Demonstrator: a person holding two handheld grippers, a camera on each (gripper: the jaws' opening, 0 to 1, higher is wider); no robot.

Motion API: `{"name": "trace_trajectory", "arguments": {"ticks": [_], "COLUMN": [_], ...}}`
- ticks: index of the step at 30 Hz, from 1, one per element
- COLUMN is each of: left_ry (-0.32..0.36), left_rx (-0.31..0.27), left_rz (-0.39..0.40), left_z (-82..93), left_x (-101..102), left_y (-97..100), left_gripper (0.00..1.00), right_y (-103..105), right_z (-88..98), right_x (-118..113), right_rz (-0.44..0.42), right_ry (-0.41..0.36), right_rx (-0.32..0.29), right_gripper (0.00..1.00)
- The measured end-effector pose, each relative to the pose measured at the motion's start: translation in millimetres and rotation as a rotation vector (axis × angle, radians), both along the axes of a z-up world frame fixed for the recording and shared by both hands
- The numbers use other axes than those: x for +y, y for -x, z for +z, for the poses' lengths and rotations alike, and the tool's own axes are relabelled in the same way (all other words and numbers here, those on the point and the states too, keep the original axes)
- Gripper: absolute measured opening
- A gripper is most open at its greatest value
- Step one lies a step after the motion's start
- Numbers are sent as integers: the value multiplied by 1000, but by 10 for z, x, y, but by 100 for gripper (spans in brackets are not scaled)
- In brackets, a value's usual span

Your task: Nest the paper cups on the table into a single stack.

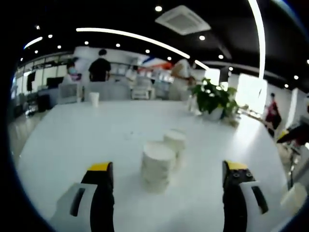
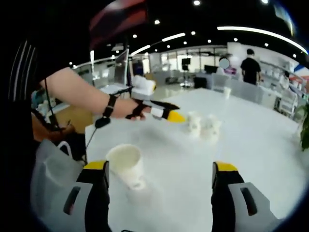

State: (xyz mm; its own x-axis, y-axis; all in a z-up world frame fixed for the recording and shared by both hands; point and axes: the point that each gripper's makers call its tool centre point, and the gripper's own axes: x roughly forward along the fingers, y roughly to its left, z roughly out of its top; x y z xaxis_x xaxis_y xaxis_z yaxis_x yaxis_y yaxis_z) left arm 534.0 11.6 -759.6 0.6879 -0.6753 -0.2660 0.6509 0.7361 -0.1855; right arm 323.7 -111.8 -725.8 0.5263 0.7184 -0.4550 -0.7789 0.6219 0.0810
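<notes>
No readable brand, label or writing on the cups or grippers; everything is too blurred or plain.

Left gripper view: left gripper point(image 1: 169, 181) has black jaws with yellow tips, spread wide, nothing between them. Two white paper cups stand upside down on the white table point(image 1: 72, 140). The nearer inverted white paper cup point(image 1: 157, 166) sits just ahead of the jaws, roughly centred in the gap but beyond the tips, not touching either. The farther inverted white paper cup point(image 1: 175, 141) is just behind it and slightly right; they overlap, so I cannot tell whether they touch. A small white cup point(image 1: 94, 98) stands well away at the far edge of the table. A green potted plant point(image 1: 212, 99) sits at the far right of the table. A white cup-like object point(image 1: 294, 198) sits at the right edge, partly cut off.

Right gripper view: right gripper point(image 2: 159, 181) has the same black jaws with yellow tips, apart and empty. An upright white paper cup point(image 2: 125, 164) stands on the table just inside the left jaw, close to its tip, apart from the right jaw; contact with the left jaw is unclear. The left gripper comes in from the left, held by a person's hand point(image 2: 133, 108) with a black wrist strap, its yellow tip pointing at the pair of inverted cups, which sit mid-table, well beyond the right gripper's jaws. A white plastic bag point(image 2: 50, 164) hangs at the left, off the table edge. People stand in the background.
</notes>
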Motion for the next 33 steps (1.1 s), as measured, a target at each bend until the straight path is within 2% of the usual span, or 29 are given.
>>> {"name": "trace_trajectory", "arguments": {"ticks": [6,14,24,33], "left_ry": [-9,-4,-9,-12], "left_rx": [-1,-16,-34,-46], "left_rz": [-11,-12,-36,-64], "left_z": [-86,-113,-207,-276], "left_x": [-80,-121,-121,-158], "left_y": [-135,-315,-389,-382], "left_gripper": [90,88,79,67], "right_y": [-38,-61,-63,-25], "right_z": [-28,-85,-104,-204], "right_x": [-44,-61,-34,-62], "right_rz": [-17,-30,-35,-38], "right_ry": [-12,-12,-22,-14], "right_rx": [9,27,43,68], "right_gripper": [85,85,83,82]}}
